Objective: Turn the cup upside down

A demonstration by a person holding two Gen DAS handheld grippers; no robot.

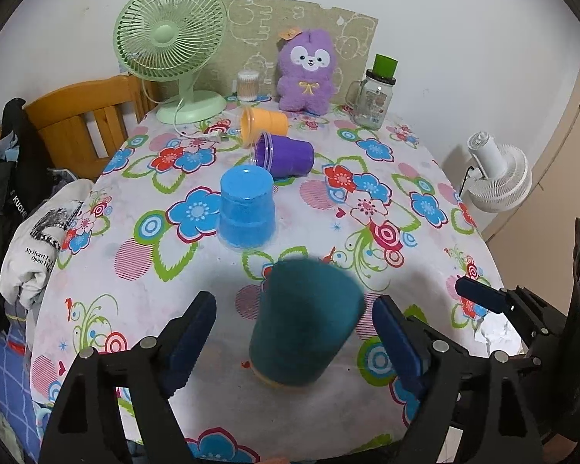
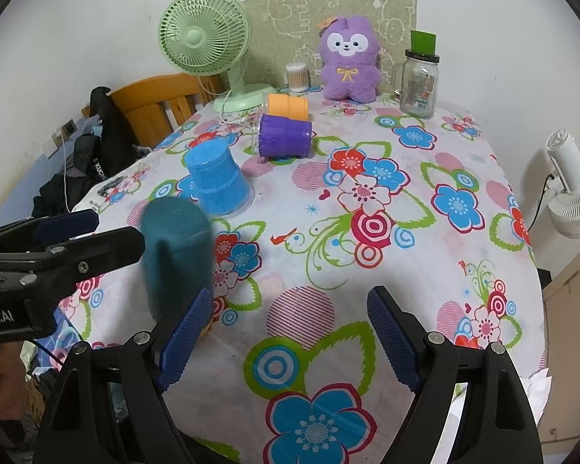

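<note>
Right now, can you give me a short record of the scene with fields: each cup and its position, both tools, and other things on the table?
teal cup: blurred, base up, between the open fingers of the left tool, no contact seen
blue cup: upside down on the table
purple cup: lying on its side
orange cup: lying on its side, behind the purple cup
right tool: open, holds nothing
far edge: green fan, plush toy, glass jar
</note>
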